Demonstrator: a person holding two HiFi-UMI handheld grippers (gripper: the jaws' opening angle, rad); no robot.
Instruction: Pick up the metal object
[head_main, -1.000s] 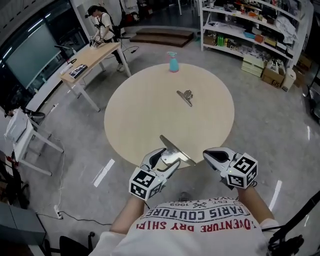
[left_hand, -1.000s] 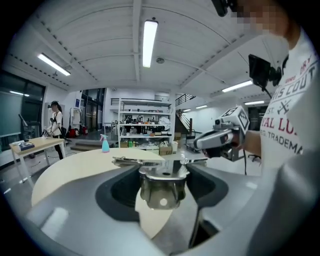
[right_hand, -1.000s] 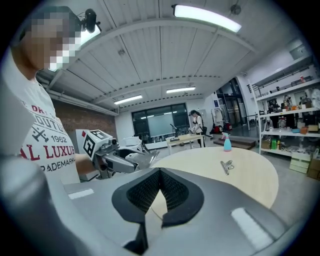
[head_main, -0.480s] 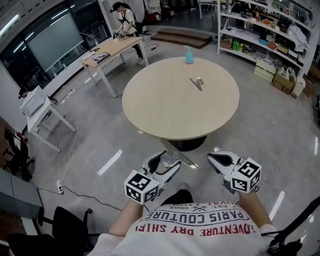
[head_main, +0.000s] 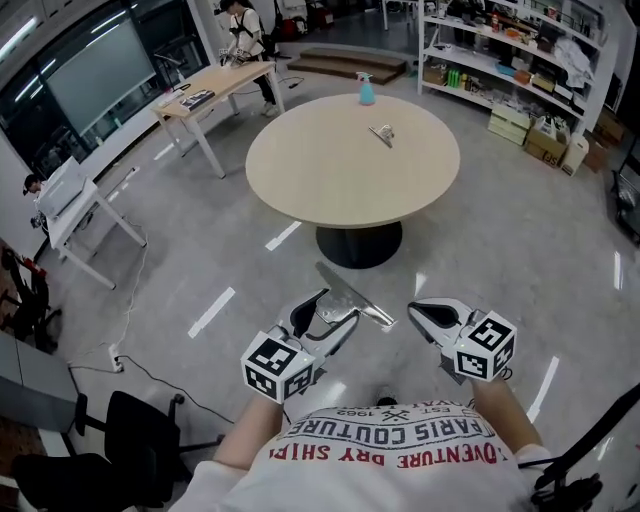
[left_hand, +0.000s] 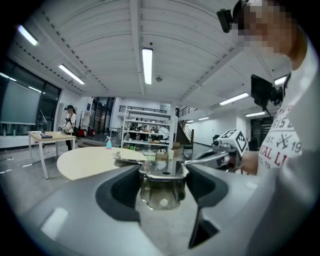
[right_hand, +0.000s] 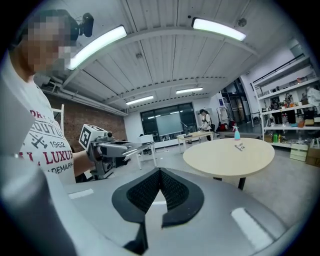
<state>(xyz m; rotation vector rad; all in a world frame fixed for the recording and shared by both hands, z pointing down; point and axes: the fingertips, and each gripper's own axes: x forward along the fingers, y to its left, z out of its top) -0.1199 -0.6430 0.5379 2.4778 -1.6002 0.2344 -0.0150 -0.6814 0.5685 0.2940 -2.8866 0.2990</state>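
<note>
**Clip is off the table and carried clear**

Over the last second the round table (head_main: 300, 170) has slid from right under the grippers to the upper middle of the head view. Bare grey floor now fills the lower half of that frame. So the person has backed well away from the table, while both grippers have kept their places at the bottom of the picture

The left gripper (head_main: 322, 318), lower centre-left, is clamped on the metal clip (head_main: 355, 303). In the left gripper view the clip's shiny body fills the gap between the jaws at dead centre, with its flat blades sticking out ahead. The jaws stand wide only because the clip is wide, and the hold looks the same as it did a second ago. The right gripper (head_main: 418, 311), lower centre-right, has its jaws pressed together with nothing in them. It sits near the clip's tip but apart from it

A second clip (head_main: 381, 134) still lies on the tabletop towards the top of the frame. A blue spray bottle (head_main: 367, 91) stands beyond it at the rim, and neither has been touched

My reading is that the pick-up is done, since the clip hangs in the air well clear of any surface. Anything left is just keeping the grip steady. The blades overhang to one side, so I'd watch for the clip twisting between the pads
</note>
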